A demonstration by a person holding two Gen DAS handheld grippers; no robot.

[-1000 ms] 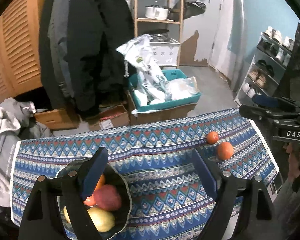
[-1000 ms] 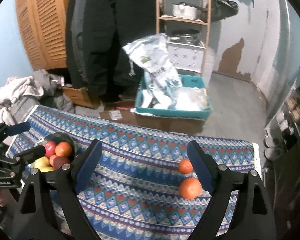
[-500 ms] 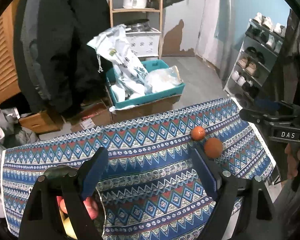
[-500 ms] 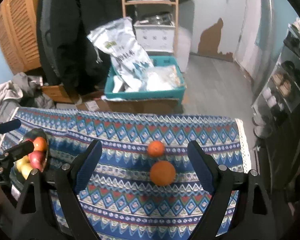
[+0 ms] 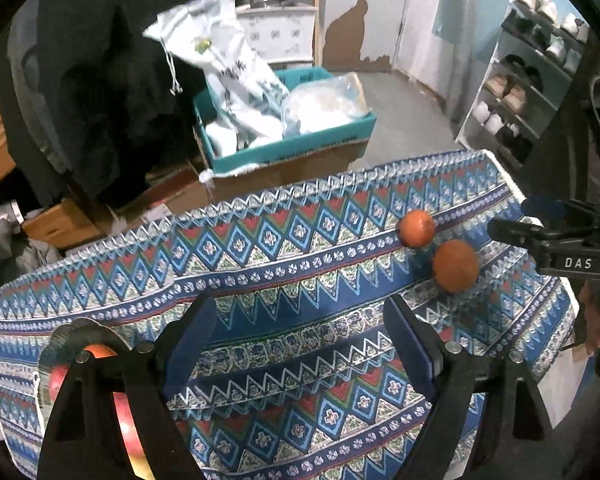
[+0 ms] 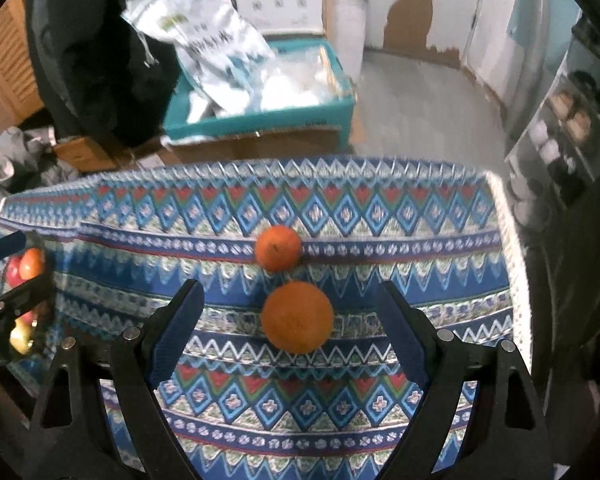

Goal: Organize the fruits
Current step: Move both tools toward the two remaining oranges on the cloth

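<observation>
So there are two oranges sitting on the counter (image 6: 440, 216), which has a blue patterned cloth over it. The bigger orange (image 6: 297, 317) is nearer, the smaller orange (image 6: 278, 248) just behind it toward the far edge, close together but I can't tell if they actually touch. They're round, so no real long axis to speak of; the smaller one has its little stem dimple facing up toward the camera. The right gripper (image 6: 290, 320) is wide apart, holding nothing, tilted down at the cloth with the bigger orange lined up right between its blue pads (image 6: 176, 332). The left gripper (image 5: 296, 344) is also spread wide and empty, hovering over the cloth, and from there both oranges sit off to its right. The bowl (image 5: 66, 332) with red and yellowish fruit is at the counter's left end, mostly hidden behind the left gripper's finger. Beyond the counter on the floor there's a teal bin (image 6: 260, 120) stuffed with white bags.
</observation>
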